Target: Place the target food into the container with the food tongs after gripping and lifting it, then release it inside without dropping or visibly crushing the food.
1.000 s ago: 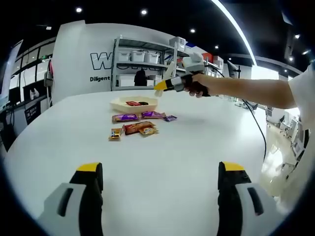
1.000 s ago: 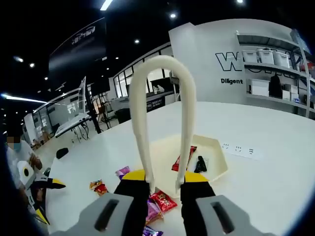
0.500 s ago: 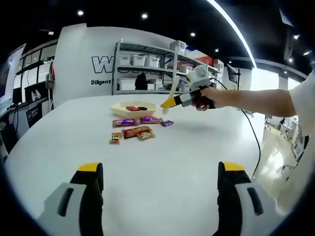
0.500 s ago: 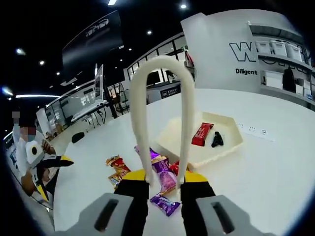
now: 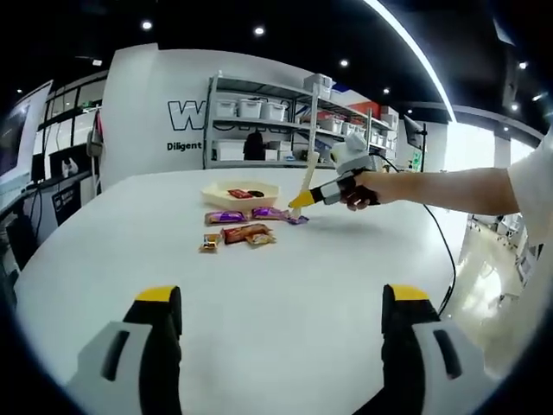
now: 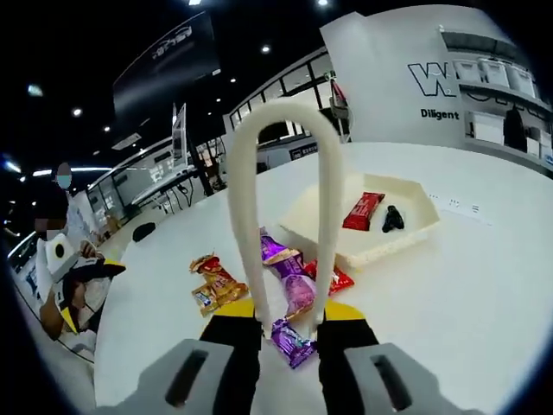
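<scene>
**Reaching for the next snack, tray partly filled**

We hold the cream food tongs in our right gripper, whose jaws are clamped on the two arms near the base. The loop end of the tongs points away from us, so we cannot tell how their tips stand. The left gripper idles low over the bare white bench, jaws wide apart and holding nothing.

In the right gripper view, a small purple packet lies on the bench between the arms of the tongs, just in front of the jaws, with a longer purple wrapper beyond it. We judge the small one to be the target, not yet gripped. A red wrapper and orange packets lie beside them.

The cream tray sits just behind the cluster and already holds a red bar and a small dark piece.

By our reading, some items are in; the grip, lift, carry and gentle release of this one all remain.
</scene>
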Tool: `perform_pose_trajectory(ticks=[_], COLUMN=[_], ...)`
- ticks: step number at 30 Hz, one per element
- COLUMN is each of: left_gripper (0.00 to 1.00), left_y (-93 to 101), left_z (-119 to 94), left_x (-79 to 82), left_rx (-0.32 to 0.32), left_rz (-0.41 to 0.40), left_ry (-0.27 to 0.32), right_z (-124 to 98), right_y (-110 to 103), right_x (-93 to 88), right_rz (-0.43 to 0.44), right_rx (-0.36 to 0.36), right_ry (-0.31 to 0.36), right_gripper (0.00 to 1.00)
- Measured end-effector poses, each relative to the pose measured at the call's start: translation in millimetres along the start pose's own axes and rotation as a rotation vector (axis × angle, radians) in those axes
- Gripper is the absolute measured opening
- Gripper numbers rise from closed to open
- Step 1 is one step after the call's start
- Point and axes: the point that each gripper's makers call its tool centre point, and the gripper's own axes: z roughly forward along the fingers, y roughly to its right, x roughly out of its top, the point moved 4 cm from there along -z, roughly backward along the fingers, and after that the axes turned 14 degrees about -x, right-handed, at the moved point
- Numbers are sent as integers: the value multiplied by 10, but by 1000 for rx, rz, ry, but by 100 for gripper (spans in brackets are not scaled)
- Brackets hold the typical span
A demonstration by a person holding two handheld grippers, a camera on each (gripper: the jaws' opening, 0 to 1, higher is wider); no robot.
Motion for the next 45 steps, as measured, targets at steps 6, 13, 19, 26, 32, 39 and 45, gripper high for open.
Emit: perform_pose_trajectory(ticks=[6,13,19,26,32,39,45], left_gripper=[95,94,94,94,95,95,95], left_y=[93,215,206,186,149,110,112], left_z=[62,133,100,52,60,26,21], left_x=[20,27,48,68,60,60,45], left_rx=[-19,-53,-52,-50,-41,-41,-44], left_rz=[1,-5,8,3,10,15,10], left_ry=[8,19,18,32,26,27,30], right_z=[-169,-231,-127,-89,8,26,-4], right_y=[-29,24,-29,54,2,21,6], right_x=[-91,-22,5,-39,-66,-65,-105], right_rz=[11,33,1,-2,-33,-80,-144], right_rx=[12,-49,-75,-100,-162,-193,-232], right_ry=[-16,40,40,27,25,28,28], right_gripper=[17,17,17,17,18,15,11])
